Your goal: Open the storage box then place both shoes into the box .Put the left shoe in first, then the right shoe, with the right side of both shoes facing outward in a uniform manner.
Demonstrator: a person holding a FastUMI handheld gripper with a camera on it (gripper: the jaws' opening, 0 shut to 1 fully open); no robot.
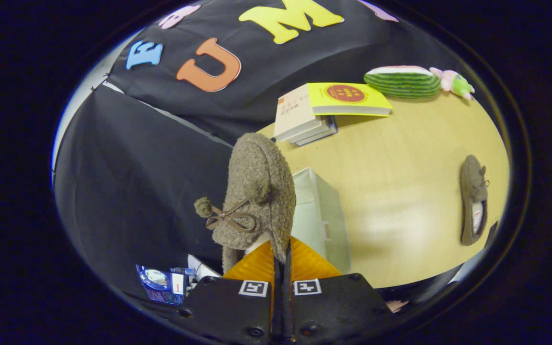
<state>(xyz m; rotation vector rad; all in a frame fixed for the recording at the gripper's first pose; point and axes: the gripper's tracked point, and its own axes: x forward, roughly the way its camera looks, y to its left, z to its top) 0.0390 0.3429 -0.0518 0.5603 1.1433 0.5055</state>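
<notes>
My gripper [281, 261] is shut on the collar of a fuzzy brown shoe [257, 191] with a bow, held up in the air, toe pointing away from me. Just behind and to the right of the held shoe sits the pale storage box [321, 215] on the wooden table [400, 201]. The second brown shoe [473, 199] lies on the table far to the right, beyond the box.
A stack of books [326, 108] with a yellow cover on top rests at the table's back. A watermelon plush [403, 81] and a small pink-and-green plush toy [453, 82] lie behind it. A blue packet [161, 283] sits low to the left of my fingers.
</notes>
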